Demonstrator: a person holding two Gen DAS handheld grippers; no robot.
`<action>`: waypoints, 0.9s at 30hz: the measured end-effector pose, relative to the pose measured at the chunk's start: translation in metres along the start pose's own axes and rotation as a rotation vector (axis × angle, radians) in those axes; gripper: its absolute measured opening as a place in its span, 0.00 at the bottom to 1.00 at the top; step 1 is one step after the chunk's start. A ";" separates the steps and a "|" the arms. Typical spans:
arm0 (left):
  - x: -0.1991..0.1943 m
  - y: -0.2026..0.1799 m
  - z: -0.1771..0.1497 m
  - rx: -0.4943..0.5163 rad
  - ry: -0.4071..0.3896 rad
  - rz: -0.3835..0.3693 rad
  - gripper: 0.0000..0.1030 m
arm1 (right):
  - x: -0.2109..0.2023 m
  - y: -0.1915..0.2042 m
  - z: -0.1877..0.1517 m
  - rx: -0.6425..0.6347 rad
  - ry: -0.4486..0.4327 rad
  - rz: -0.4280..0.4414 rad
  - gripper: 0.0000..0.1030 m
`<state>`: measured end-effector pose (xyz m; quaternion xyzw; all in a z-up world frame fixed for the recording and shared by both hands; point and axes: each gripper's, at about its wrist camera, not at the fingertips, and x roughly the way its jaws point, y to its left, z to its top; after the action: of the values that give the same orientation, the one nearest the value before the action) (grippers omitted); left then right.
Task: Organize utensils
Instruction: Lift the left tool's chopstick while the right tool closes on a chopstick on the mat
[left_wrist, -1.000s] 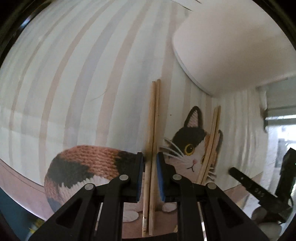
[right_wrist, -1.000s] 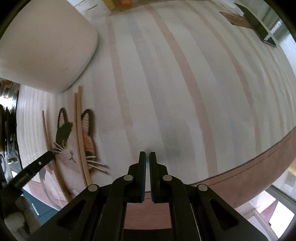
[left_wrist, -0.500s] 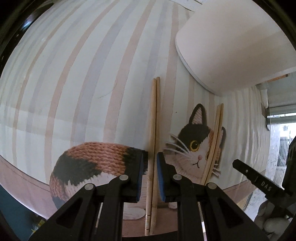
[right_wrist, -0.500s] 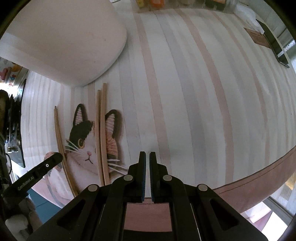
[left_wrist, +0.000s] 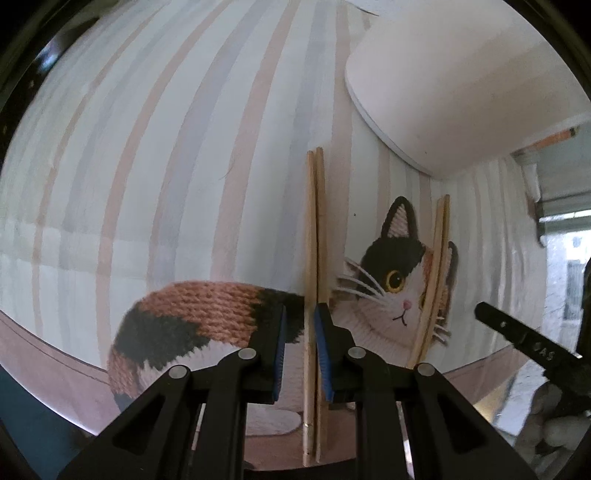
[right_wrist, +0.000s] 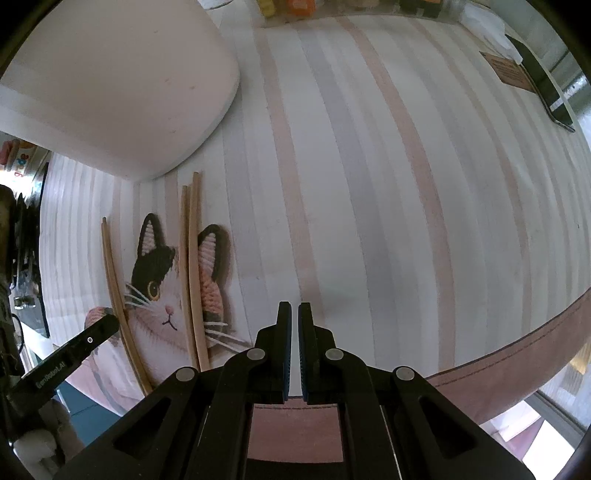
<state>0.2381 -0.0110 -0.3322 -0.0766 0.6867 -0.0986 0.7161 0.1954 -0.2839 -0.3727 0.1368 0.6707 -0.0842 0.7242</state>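
Below the left wrist camera, the left gripper (left_wrist: 300, 341) points down at a striped placemat (left_wrist: 155, 155) printed with a calico cat (left_wrist: 391, 280). A pair of wooden chopsticks (left_wrist: 314, 236) lies on the mat between the cat's body and its face, running straight up the picture. The pair passes between the blue pads (left_wrist: 322, 347); the right pad sits against the sticks, while a thin gap shows beside the left one, so the jaws stand narrow and loosely around the pair without squeezing it. A second pair of chopsticks (left_wrist: 437, 266) lies across the far side of the cat's face, by its ear. Past the cat's head, a pale pink, rounded-corner container (left_wrist: 461, 81) rests on the mat. Beyond the cat's face at the picture's edge, the black tip of the right gripper (left_wrist: 517, 338) shows.

From the right wrist camera, the right gripper (right_wrist: 294, 325) has its jaws pressed together with nothing between them, over bare stripes of the placemat (right_wrist: 369, 184), well to the side of the cat (right_wrist: 162, 295). One pair of chopsticks (right_wrist: 192, 266) lies across the cat's face beside its pink ear; the other pair (right_wrist: 118, 295) lies on the opposite side of the face. A finger of the left gripper (right_wrist: 74, 354) reaches in just below the cat's cheek. The pink container (right_wrist: 110, 81) stands beyond the cat's ears.
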 end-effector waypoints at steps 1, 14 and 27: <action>0.001 -0.003 0.001 0.010 -0.001 0.022 0.15 | -0.002 0.001 0.001 -0.005 0.001 -0.001 0.04; 0.002 -0.017 0.003 0.017 -0.022 0.140 0.04 | 0.001 0.049 0.010 -0.096 0.009 0.038 0.04; 0.002 -0.008 0.011 -0.018 -0.018 0.111 0.04 | 0.020 0.069 0.018 -0.116 0.074 0.111 0.11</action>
<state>0.2487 -0.0194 -0.3320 -0.0458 0.6844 -0.0516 0.7258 0.2351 -0.2229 -0.3859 0.1344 0.6920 0.0004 0.7092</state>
